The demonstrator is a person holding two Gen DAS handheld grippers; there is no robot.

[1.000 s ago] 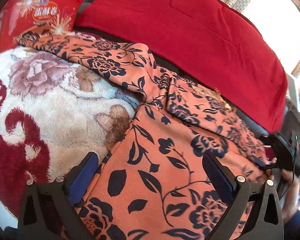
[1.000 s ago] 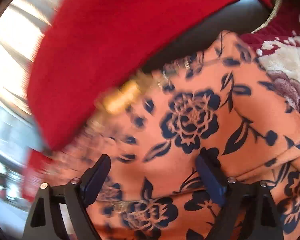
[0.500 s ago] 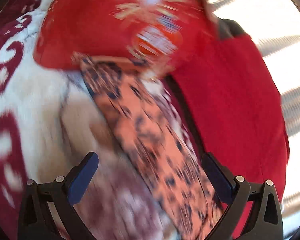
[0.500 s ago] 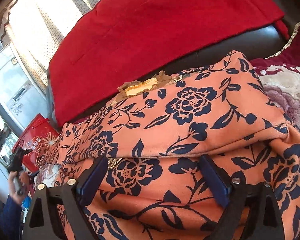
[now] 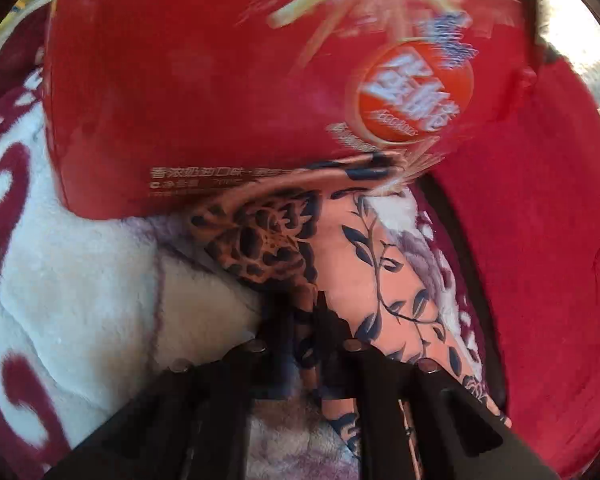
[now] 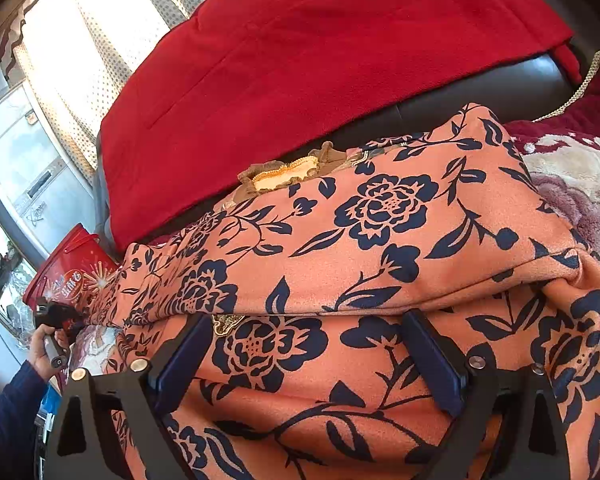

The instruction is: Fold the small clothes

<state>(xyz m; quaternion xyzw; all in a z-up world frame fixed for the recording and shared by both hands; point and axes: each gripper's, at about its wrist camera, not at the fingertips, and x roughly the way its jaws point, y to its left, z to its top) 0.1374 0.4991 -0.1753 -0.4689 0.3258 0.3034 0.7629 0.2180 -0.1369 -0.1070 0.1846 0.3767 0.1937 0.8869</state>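
An orange garment with dark blue flowers (image 6: pixel 380 240) lies spread on a plush floral blanket (image 5: pixel 80 280). In the left wrist view its long sleeve (image 5: pixel 380 280) runs away from me toward a red bag. My left gripper (image 5: pixel 304 312) is shut on the lacy cuff edge of that sleeve. It also shows far left in the right wrist view (image 6: pixel 54 316), held in a hand. My right gripper (image 6: pixel 308 340) is open, its jaws wide apart just above the garment's body, holding nothing.
A red printed bag (image 5: pixel 220 80) stands right behind the sleeve end. A red cushion (image 6: pixel 320 48) lies along the dark sofa back (image 6: pixel 480 88) beyond the garment. Curtains (image 6: pixel 100 20) and a grey appliance (image 6: pixel 24 168) are at the far left.
My left gripper swung from the garment's body to the sleeve end by the red bag and closed on the cuff. My right gripper pulled back slightly and stays open.
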